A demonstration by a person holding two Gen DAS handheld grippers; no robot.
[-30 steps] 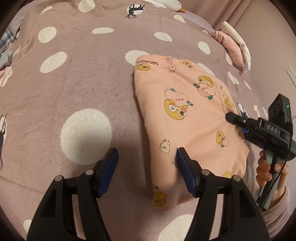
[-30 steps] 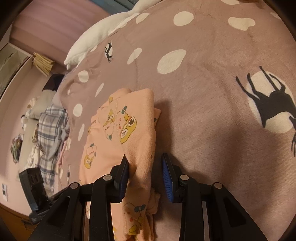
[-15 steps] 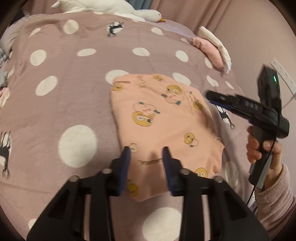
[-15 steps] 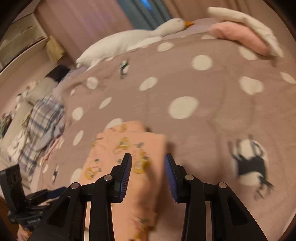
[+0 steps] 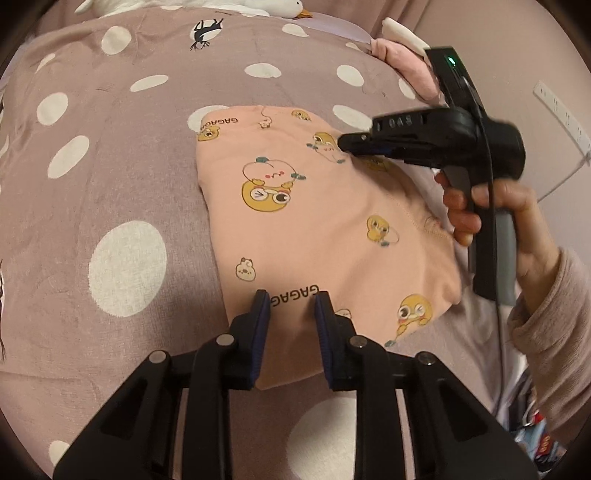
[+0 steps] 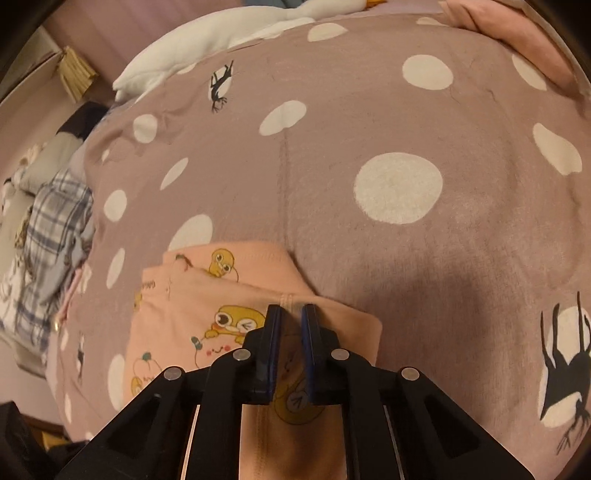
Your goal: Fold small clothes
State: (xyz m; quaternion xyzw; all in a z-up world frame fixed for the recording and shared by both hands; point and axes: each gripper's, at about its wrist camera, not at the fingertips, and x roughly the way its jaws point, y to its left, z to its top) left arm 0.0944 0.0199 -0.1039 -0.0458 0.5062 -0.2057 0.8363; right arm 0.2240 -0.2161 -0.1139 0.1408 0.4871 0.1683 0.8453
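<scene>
On the blanket (image 5: 110,177), folded shirt (image 5: 317,229) lengthwise away, left gripper (image 5: 291,310) apart, right gripper (image 6: 291,321) nearly together.

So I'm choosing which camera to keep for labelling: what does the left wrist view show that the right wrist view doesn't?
Only the left wrist view shows the right claw from outside, the hand gripping its handle, the wall socket strip, and the folded garment nearly whole. Only the right wrist view shows the plaid clothes pile beside the bed and the right claw's fingers close together over the garment's seam. Both show the peach duck-print garment, the polka-dot blanket and the white plush goose.
</scene>
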